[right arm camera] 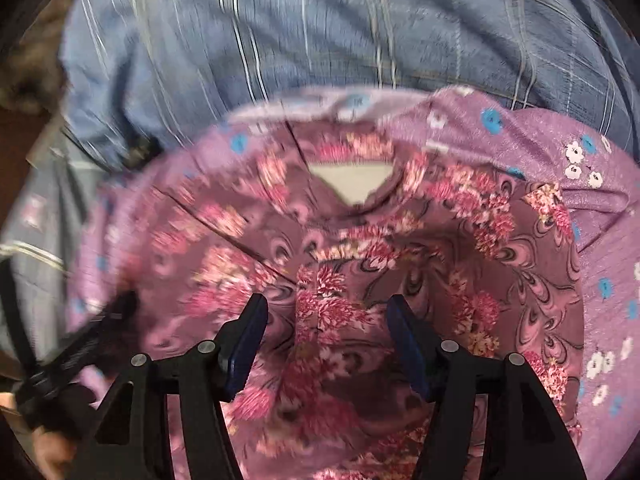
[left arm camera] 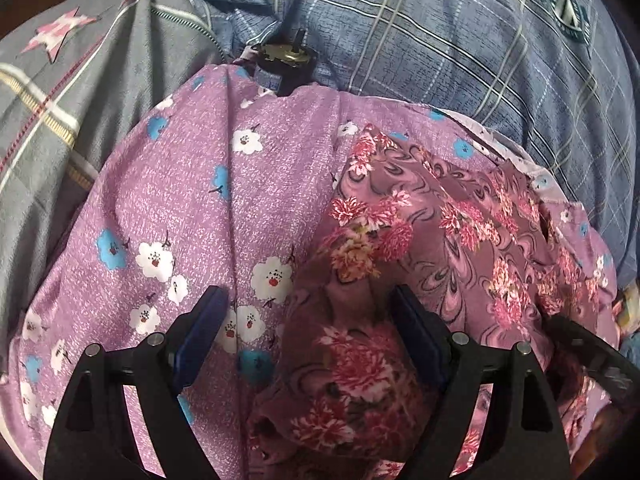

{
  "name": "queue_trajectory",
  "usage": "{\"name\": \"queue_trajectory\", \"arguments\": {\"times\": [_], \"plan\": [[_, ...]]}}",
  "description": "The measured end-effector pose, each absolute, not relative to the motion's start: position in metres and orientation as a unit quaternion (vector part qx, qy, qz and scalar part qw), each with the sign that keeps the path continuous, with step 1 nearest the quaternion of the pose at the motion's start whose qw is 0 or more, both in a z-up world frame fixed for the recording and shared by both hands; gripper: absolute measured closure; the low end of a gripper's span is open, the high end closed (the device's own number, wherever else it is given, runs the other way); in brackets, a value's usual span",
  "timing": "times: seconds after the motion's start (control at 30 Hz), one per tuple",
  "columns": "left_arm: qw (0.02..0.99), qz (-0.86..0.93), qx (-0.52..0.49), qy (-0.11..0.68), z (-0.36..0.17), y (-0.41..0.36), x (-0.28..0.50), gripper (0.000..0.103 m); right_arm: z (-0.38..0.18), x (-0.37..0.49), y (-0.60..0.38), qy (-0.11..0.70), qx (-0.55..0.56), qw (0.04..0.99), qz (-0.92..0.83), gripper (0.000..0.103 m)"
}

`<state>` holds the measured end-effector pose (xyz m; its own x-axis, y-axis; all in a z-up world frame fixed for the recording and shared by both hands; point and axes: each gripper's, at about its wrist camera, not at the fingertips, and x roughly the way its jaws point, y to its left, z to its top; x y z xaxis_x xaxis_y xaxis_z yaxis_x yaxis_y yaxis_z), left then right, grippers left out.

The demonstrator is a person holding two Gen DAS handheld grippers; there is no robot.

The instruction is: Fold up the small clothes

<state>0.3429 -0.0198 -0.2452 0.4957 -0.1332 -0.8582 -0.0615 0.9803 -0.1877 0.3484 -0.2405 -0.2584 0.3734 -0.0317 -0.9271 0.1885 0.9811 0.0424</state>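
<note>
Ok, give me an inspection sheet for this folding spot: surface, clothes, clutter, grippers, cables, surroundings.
Surface: blue plaid bedding and grey star-print bedding.
Job's things: dark pink floral garment lies on lilac flowered cloth; neckline faces away.
Clutter: small dark metal-tipped object at the lilac cloth's far edge.
Grippers: left gripper and right gripper open, over the garment.
Cables: nothing seen.
Surroundings: dark, unclear.

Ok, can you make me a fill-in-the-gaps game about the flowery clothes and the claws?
1. Both claws, the left claw and the right claw, are ____, gripping nothing.
2. The dark pink floral top lies on a lilac cloth printed with white and ____ flowers.
3. The top's neckline is shaped like the letter ____.
4. Behind the clothes lies a ____ checked bedsheet.

Missing words: open; blue; V; blue
</note>
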Motion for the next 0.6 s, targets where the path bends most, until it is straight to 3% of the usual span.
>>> {"name": "queue_trajectory", "arguments": {"times": [0.07, 0.13, 0.17, 0.2, 0.4, 0.6], "plan": [[0.860, -0.025, -0.088, 0.502, -0.245, -0.024, 0.342, 0.018, -0.266, 0.348, -0.238, 0.563, 0.030, 0.821, -0.092, 0.046], [0.858, -0.029, -0.088, 0.505, -0.247, -0.025, 0.343, 0.018, -0.262, 0.340, -0.245, 0.562, 0.035, 0.822, -0.086, 0.060], [0.857, -0.030, -0.090, 0.506, -0.248, -0.026, 0.344, 0.018, -0.259, 0.336, -0.249, 0.562, 0.039, 0.822, -0.083, 0.082], [0.857, -0.032, -0.092, 0.507, -0.248, -0.025, 0.344, 0.018, -0.254, 0.330, -0.257, 0.559, 0.048, 0.824, -0.081, 0.088], [0.868, -0.030, -0.127, 0.479, -0.235, -0.021, 0.333, 0.019, -0.190, 0.290, -0.316, 0.478, 0.148, 0.865, -0.051, 0.090], [0.908, -0.043, -0.113, 0.402, -0.212, -0.038, 0.311, 0.018, -0.126, 0.222, -0.360, 0.193, 0.233, 0.952, 0.043, 0.089]]}}
